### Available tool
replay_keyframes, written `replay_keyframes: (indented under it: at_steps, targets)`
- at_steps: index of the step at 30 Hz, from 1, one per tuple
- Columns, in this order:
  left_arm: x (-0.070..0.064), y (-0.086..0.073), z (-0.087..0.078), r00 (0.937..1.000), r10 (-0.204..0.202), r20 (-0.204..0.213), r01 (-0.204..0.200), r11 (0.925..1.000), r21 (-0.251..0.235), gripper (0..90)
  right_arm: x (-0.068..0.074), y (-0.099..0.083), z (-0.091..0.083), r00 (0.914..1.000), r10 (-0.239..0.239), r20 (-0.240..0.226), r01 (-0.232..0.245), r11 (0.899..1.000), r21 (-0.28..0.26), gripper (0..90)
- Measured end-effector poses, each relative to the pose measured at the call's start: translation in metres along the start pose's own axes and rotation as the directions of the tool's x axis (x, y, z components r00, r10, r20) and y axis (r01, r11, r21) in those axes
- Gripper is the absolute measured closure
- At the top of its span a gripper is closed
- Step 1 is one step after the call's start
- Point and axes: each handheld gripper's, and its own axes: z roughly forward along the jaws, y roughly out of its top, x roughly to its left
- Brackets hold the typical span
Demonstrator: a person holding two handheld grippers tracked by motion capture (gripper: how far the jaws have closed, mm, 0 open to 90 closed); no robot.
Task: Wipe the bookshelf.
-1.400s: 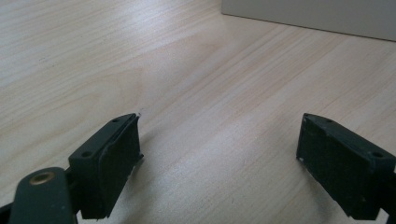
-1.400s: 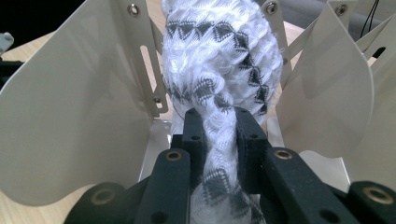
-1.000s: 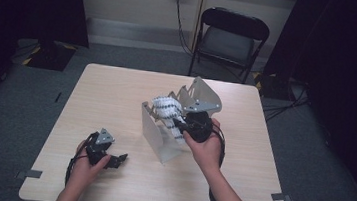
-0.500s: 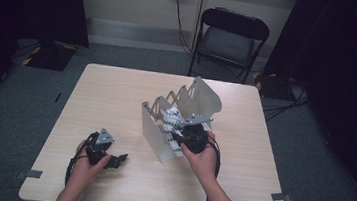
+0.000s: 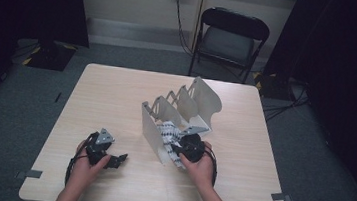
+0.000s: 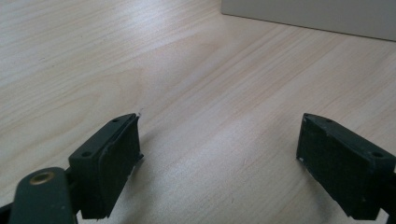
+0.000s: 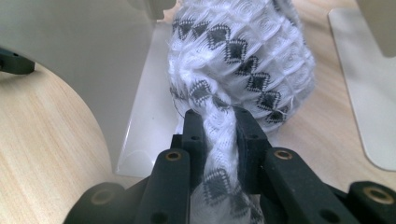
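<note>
One patterned cloth, bunched in the nearest slot of the divider rack, pinched fast in right gripper; left gripper idle, jaws wide apart over the table; step: seating cloth; next, probably: release and withdraw.

Your two grippers are black, each with blocky flat-faced jaws. Your left gripper carries a grey three-cornered plate on top and trails a looped black cable. Your right gripper shows brass-coloured rivets along its jaw arms and small screw holes. Your forearms are bare.
</note>
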Motion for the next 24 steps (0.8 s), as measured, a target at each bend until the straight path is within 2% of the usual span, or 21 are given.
replay_keyframes:
  at_steps: [6,10,14,20,24]
  targets:
    - [0.000,0.000,0.000,1.0000,0.000,0.000,0.000,1.0000,0.000,13.3,0.000,-0.002,-0.002,1.0000,0.000,-0.010,0.000,1.000,0.007,77.4]
    - [0.000,0.000,0.000,1.0000,0.000,0.000,0.000,1.0000,0.000,13.3,0.002,0.000,-0.009,0.9999,0.002,-0.016,-0.002,1.000,-0.017,77.4]
    - [0.000,0.000,0.000,1.0000,0.001,0.000,-0.001,1.0000,0.000,13.3,0.007,0.016,-0.023,0.9998,-0.016,-0.014,0.015,0.997,-0.075,77.4]
    - [0.000,0.000,0.000,1.0000,0.000,0.000,0.000,1.0000,0.000,13.3,0.013,0.047,-0.040,0.9979,-0.056,0.033,0.061,0.985,-0.159,77.4]
    - [0.000,0.000,0.000,1.0000,-0.001,0.001,0.001,1.0000,0.000,13.3,0.010,0.056,-0.039,0.9979,-0.047,0.045,0.054,0.984,-0.168,77.4]
